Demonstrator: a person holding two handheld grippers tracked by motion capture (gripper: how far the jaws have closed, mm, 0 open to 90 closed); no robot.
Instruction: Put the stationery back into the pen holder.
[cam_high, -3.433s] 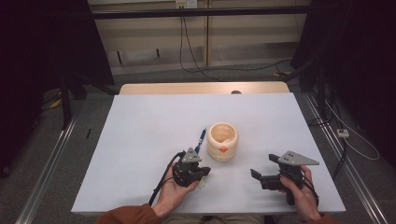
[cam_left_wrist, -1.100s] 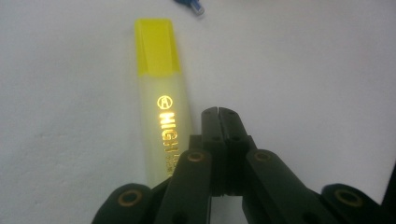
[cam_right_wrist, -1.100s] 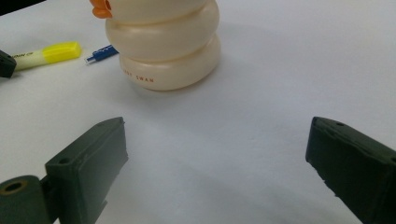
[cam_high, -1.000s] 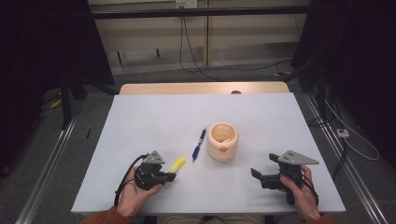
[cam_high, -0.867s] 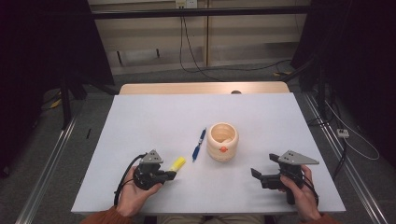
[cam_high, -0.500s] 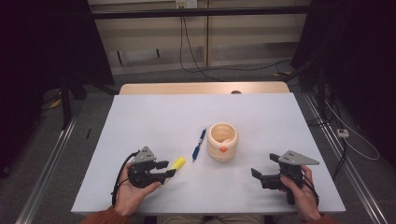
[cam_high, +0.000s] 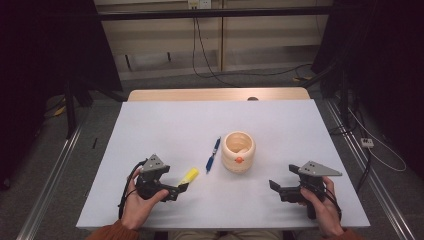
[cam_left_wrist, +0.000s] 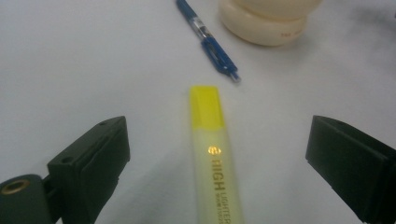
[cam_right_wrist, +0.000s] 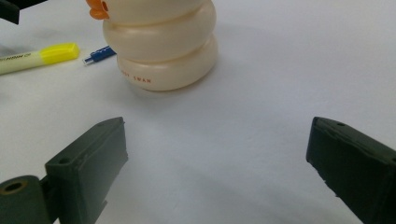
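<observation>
A yellow highlighter (cam_high: 188, 175) lies flat on the white table (cam_high: 280, 125), its cap towards a blue pen (cam_high: 213, 154). My left gripper (cam_high: 179, 189) is at the highlighter's rear end. In the left gripper view its jaws have just been opening and stand wide on either side of the highlighter (cam_left_wrist: 212, 158), not touching it. The left gripper (cam_left_wrist: 219, 140) is open. A cream ringed pen holder (cam_high: 238, 151) with an orange beak stands right of the pen. My right gripper (cam_high: 274, 186) rests low at the front right, open and holding nothing, facing the holder (cam_right_wrist: 163, 46).
The blue pen (cam_left_wrist: 210, 44) lies slanted just beyond the highlighter's cap, beside the holder (cam_left_wrist: 266, 23). Seen from the right gripper (cam_right_wrist: 217, 140), the highlighter (cam_right_wrist: 42, 57) and the pen tip (cam_right_wrist: 100, 54) lie left of the holder. Cables trail on the floor behind the table.
The left gripper, earlier shut on the highlighter, has opened its jaws and drawn back slightly to the left. The highlighter now lies free on the table. The right hand has not moved.
</observation>
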